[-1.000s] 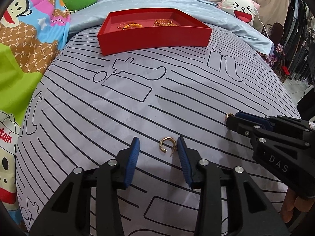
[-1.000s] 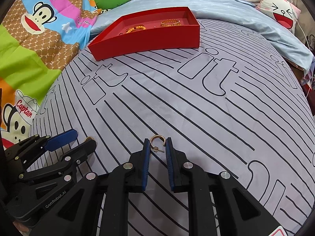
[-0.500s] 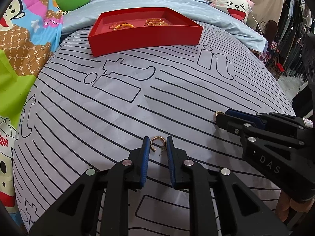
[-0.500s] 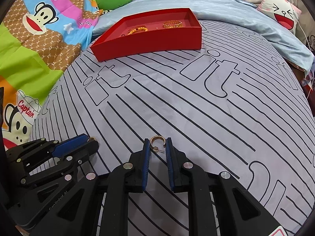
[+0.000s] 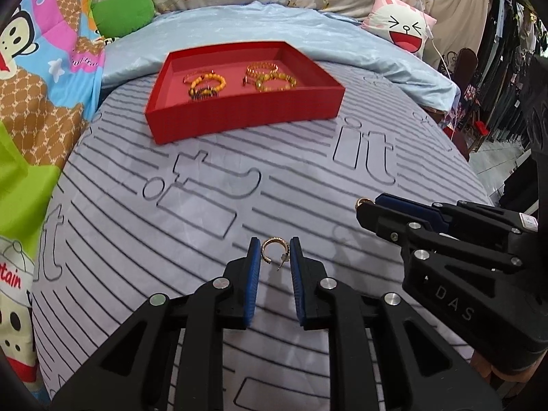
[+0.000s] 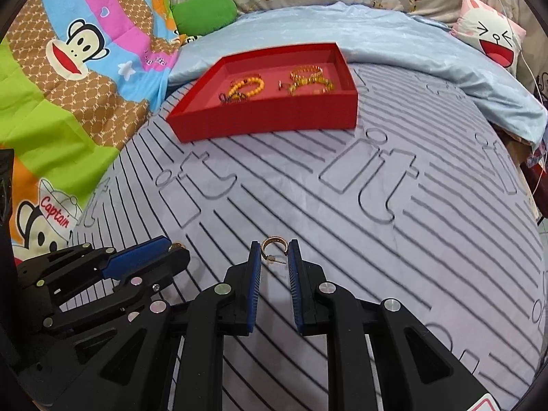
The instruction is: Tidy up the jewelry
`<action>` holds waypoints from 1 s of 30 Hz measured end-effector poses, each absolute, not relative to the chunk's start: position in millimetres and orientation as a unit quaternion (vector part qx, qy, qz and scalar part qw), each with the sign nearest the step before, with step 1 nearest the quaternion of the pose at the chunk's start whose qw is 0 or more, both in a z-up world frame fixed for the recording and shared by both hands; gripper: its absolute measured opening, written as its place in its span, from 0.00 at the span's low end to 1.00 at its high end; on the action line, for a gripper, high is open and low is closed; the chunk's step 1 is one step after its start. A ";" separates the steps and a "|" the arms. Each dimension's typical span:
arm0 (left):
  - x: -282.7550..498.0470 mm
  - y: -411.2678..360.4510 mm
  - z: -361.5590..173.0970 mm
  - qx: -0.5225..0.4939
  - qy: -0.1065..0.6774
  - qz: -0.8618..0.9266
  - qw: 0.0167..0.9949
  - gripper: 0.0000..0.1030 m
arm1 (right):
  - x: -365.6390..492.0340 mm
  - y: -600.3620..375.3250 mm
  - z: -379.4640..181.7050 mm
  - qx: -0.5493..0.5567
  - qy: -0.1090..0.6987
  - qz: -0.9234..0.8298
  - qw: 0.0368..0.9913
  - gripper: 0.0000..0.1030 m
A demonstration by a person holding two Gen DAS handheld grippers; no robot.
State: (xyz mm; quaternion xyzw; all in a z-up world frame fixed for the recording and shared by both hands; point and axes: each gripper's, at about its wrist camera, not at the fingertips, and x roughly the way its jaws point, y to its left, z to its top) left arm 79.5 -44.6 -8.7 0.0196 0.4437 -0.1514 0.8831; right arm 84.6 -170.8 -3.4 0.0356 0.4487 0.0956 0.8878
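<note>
My left gripper (image 5: 275, 251) is shut on a gold hoop earring (image 5: 272, 247) and holds it above the striped bedspread. My right gripper (image 6: 274, 251) is shut on a second gold hoop earring (image 6: 272, 246), also lifted. Each gripper shows in the other's view: the right one (image 5: 364, 203) with its earring (image 5: 363, 201) at its tip, the left one (image 6: 174, 250) with its earring (image 6: 177, 246). A red tray (image 5: 239, 116) lies ahead holding several orange and gold bead bracelets (image 5: 205, 84); it also shows in the right wrist view (image 6: 267, 116).
The grey striped bedspread (image 5: 205, 205) covers the bed. A light blue sheet (image 5: 239, 24) lies behind the tray. A cartoon monkey blanket (image 6: 68, 68) and a green cushion (image 6: 205, 12) lie at the left, a white face pillow (image 5: 404, 27) at the back right.
Both grippers have risen off the bedspread with their earrings and moved toward the red tray. A second ago the left gripper was open around its earring; it then shut on it.
</note>
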 end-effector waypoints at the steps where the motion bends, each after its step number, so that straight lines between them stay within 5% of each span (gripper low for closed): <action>1: 83.1 -44.7 -5.8 0.020 0.441 -0.152 0.884 0.17 | 89.1 -170.6 1.2 0.035 0.443 0.096 0.891 0.15; 30: 257.3 -52.7 60.4 0.021 0.354 -0.133 0.925 0.17 | 257.4 -174.5 61.9 0.018 0.374 0.083 0.924 0.15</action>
